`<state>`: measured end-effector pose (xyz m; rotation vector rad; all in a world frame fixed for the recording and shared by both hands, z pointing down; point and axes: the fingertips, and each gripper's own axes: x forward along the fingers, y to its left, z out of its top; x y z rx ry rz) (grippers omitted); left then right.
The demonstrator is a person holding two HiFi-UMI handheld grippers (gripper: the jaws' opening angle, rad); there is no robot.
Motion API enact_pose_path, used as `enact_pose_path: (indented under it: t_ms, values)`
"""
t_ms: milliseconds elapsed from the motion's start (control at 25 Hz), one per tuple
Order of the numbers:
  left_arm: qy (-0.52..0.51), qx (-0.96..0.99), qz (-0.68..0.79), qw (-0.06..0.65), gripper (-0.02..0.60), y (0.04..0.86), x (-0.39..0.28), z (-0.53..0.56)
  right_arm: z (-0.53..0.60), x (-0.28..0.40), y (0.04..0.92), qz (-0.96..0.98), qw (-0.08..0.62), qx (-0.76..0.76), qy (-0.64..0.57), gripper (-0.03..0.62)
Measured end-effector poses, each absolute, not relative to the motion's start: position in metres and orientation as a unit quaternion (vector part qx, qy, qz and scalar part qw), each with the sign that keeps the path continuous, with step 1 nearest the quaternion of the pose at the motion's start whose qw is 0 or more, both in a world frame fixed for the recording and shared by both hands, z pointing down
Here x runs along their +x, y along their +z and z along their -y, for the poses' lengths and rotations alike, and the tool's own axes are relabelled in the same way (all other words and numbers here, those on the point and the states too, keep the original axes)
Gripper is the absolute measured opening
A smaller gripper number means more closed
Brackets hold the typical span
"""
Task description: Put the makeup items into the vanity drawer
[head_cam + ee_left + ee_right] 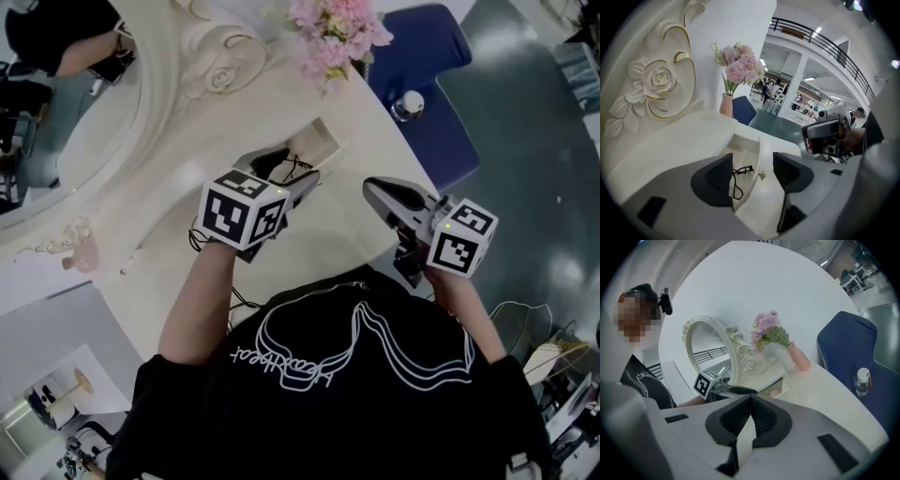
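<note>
Pink flowers (337, 33) beside ornate mirror (84, 131); bottle (408, 105) on blue chair (436, 47).

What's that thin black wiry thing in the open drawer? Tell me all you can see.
It looks like an eyelash curler: thin, black, probably metal, a curved clamp at one end, looped handles at the other. It lies flat on the pale floor of the open drawer, near its front panel. The open left gripper hovers over it without touching.

Glossy grey floor (534, 159) at 3 o'clock, blue chair (427, 84) at 1, carved cream mirror (202, 66) at 11. Left gripper view: white wall (731, 23) at 12, black mezzanine railing (820, 40) at 1, ceiling lights (817, 31) on.
</note>
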<state>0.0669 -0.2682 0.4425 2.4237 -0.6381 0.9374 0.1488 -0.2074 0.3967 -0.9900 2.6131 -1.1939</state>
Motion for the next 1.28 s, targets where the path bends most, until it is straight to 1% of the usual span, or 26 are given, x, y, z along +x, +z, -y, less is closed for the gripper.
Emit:
enact_pose_path:
  t_ms: [80,160,400,520,600,760,880,960,1120,1280]
  values:
    - [0.328,0.887,0.235,0.223,0.273,0.434,0.066,0.264,0.207,0.148,0.393,-0.86,0.055,-0.325,-0.389,0.005]
    - [0.311,0.894,0.238,0.216,0.257,0.422,0.064,0.259,0.207,0.147,0.388,-0.863,0.057,-0.325,-0.383,0.005]
    - [0.223,0.915,0.248,0.226,0.158,0.377,0.055,0.233,0.195,0.139,0.36,-0.88,0.054,-0.32,-0.348,0.005]
    - [0.176,0.925,0.249,0.227,0.12,0.353,0.049,0.214,0.186,0.132,0.347,-0.887,0.056,-0.314,-0.333,0.005]
    - [0.161,0.928,0.254,0.218,0.091,0.341,0.043,0.201,0.177,0.126,0.338,-0.889,0.065,-0.312,-0.33,0.005]
    - [0.142,0.932,0.264,0.202,0.066,0.323,0.031,0.173,0.156,0.114,0.322,-0.894,0.075,-0.307,-0.318,0.005]
    - [0.122,0.935,0.269,0.196,0.017,0.31,0.023,0.156,0.14,0.105,0.31,-0.9,0.077,-0.304,-0.303,0.005]
    - [0.107,0.936,0.272,0.196,0.005,0.303,0.018,0.145,0.129,0.098,0.303,-0.903,0.077,-0.303,-0.295,0.005]
    - [0.079,0.938,0.272,0.199,0.005,0.292,0.01,0.124,0.108,0.084,0.296,-0.911,0.061,-0.306,-0.269,0.005]
    - [0.076,0.94,0.273,0.187,0.005,0.289,0.007,0.11,0.094,0.073,0.292,-0.919,0.041,-0.308,-0.244,0.005]
